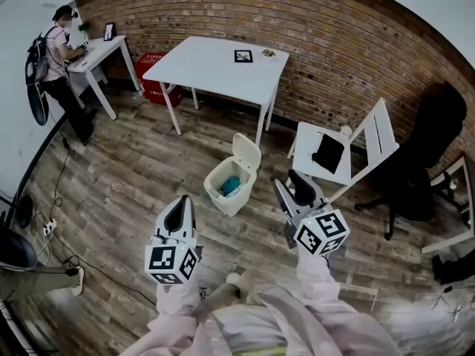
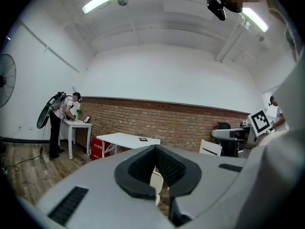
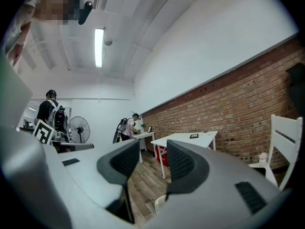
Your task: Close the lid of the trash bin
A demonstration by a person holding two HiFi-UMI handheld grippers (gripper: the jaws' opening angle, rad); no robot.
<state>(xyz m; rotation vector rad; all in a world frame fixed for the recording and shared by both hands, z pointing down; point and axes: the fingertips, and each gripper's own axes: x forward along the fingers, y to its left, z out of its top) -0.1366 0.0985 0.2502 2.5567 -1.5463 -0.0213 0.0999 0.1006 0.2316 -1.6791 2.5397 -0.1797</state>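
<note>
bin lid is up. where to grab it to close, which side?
Take the lid by its free top edge, away from the hinge: it stands almost upright on the far rim of the trash bin, inner face towards us. Likely come over the opening from the near side with the open right gripper, pinch that thin edge and swing it down.

Wood plank floor has the cream trash bin standing on it, lid up. White bench behind, folding chair right, red crate by the wall.
</note>
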